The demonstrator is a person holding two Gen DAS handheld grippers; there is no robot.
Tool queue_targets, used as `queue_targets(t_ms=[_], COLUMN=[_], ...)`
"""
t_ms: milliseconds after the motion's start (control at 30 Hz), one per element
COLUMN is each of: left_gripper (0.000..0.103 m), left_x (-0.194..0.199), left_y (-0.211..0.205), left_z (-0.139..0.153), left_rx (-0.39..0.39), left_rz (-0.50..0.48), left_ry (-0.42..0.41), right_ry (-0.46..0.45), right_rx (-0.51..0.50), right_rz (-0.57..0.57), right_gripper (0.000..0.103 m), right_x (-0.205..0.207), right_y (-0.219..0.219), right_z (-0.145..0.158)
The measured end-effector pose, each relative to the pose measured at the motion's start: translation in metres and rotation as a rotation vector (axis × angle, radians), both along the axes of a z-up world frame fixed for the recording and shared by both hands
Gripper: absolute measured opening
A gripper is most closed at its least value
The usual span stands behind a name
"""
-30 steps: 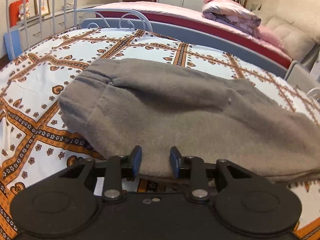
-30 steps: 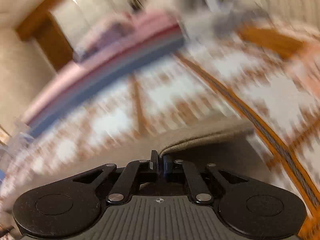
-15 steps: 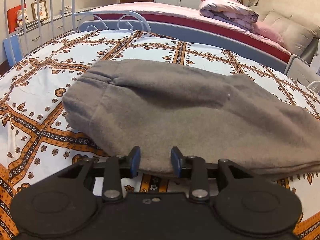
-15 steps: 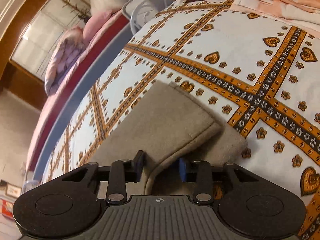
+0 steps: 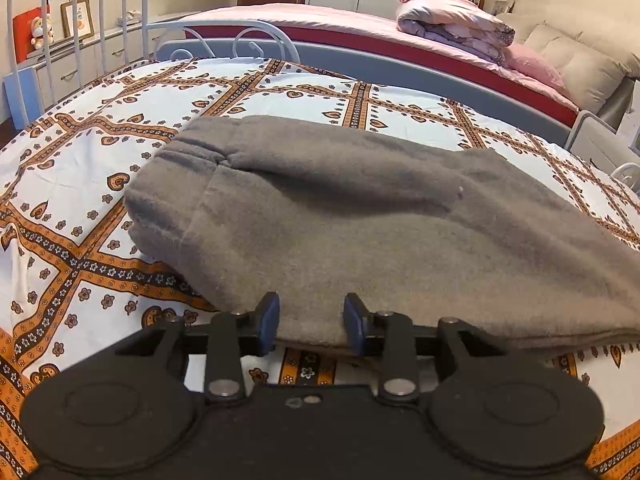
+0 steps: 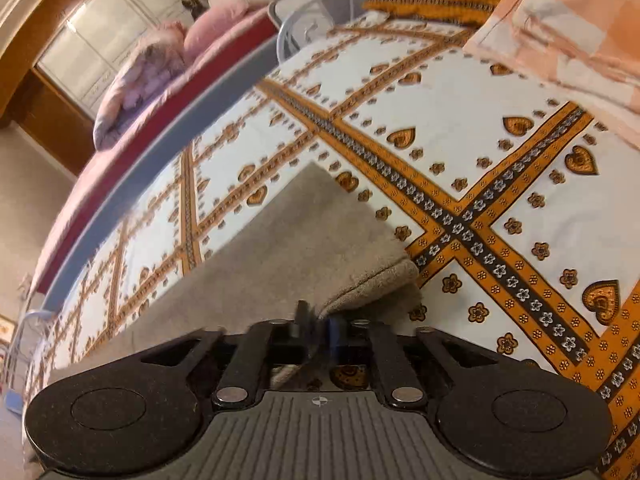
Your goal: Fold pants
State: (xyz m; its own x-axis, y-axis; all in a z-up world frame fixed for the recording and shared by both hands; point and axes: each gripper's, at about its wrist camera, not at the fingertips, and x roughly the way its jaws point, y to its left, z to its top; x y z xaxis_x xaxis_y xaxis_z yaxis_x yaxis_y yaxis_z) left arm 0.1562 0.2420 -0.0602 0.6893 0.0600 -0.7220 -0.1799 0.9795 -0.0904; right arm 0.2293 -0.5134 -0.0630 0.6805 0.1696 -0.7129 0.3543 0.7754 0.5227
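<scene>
While pants [image 5: 360, 216] lie folded on bedspread [image 5: 80, 184], left hand-held gripper [image 5: 311, 322] parted, right hand-held gripper [image 6: 318, 326] opening, blurred.

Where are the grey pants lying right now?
The grey pants lie spread on the patterned bedsheet, filling the middle of the left wrist view, their near edge between the left gripper fingers.

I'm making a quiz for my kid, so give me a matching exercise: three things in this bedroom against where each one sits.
Things: 1 grey pants; 2 rolled quilt; 3 framed picture.
Places: A on the pink bed; B on the drawer unit; C on the patterned bedspread.
Pairs: 1-C, 2-A, 3-B.
</scene>
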Motion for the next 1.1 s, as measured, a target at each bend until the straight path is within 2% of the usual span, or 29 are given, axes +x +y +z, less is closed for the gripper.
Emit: queue_targets(t_ms=[33,67,133,200,267,300,333,433,467,600,700,733,767,833,900,1000,1033,1067,1100], left_gripper=[0.027,0.027,0.027,0.027,0.027,0.027,0.027,0.028,0.028,0.028,0.028,0.028,0.029,0.03,0.03,0.031,0.031,0.031,0.031], left_x=[0.0,0.0,0.0,0.0,0.0,0.0,0.0,0.001,0.001,0.0,0.0,0.0,0.0,0.001,0.001,0.001,0.001,0.001,0.001], left_y=[0.0,0.0,0.0,-0.001,-0.001,-0.001,-0.001,-0.003,-0.003,-0.003,-0.003,-0.003,-0.003,-0.004,-0.005,-0.004,-0.004,-0.004,-0.005], left_z=[0.0,0.0,0.0,0.0,0.0,0.0,0.0,0.0,0.0,0.0,0.0,0.0,0.0,0.0,0.0,-0.001,-0.001,0.0,0.0], left_rx=[-0.002,-0.003,0.001,0.003,0.009,0.009,0.007,0.009,0.012,0.01,0.014,0.013,0.012,0.012,0.02,0.018,0.019,0.02,0.023], left_rz=[0.002,0.003,0.001,0.003,0.0,0.0,0.001,0.005,0.005,0.003,0.003,0.004,0.005,0.005,0.002,0.002,0.003,0.002,0.002], left_ry=[0.0,0.0,0.0,0.0,0.0,0.0,0.001,0.003,0.003,0.003,0.002,0.002,0.002,0.003,0.004,0.004,0.004,0.004,0.004], right_ry=[0.002,-0.01,-0.055,-0.207,-0.406,-0.447,-0.418,-0.051,0.022,-0.049,-0.049,-0.043,-0.038,-0.037,-0.039,0.033,0.035,0.035,0.039], right_rx=[-0.019,-0.027,-0.056,-0.073,-0.034,-0.032,-0.046,0.008,0.002,0.086,0.138,0.144,0.162,0.205,0.225,0.234,0.207,0.157,0.093], right_rz=[-0.017,-0.029,-0.022,0.005,-0.003,-0.009,-0.019,-0.013,-0.013,-0.051,-0.109,-0.129,-0.154,-0.183,-0.188,-0.146,-0.123,-0.1,-0.081], right_gripper=[0.023,0.019,0.007,0.006,0.006,0.006,0.006,0.007,0.006,0.008,0.017,0.024,0.044,0.066,0.066,0.066,0.064,0.029,0.015], right_x=[-0.001,-0.001,0.001,-0.003,-0.018,-0.022,-0.021,0.005,0.008,-0.002,-0.012,-0.013,-0.017,-0.021,-0.021,-0.013,-0.008,-0.003,0.001], right_y=[0.0,0.0,0.003,0.007,0.007,0.006,0.006,-0.008,-0.011,-0.022,-0.029,-0.03,-0.034,-0.038,-0.042,-0.04,-0.036,-0.032,-0.027], right_z=[0.002,0.004,0.013,0.035,0.059,0.063,0.058,0.002,-0.01,-0.003,0.004,0.006,0.007,0.005,0.006,-0.006,-0.007,-0.005,0.0])
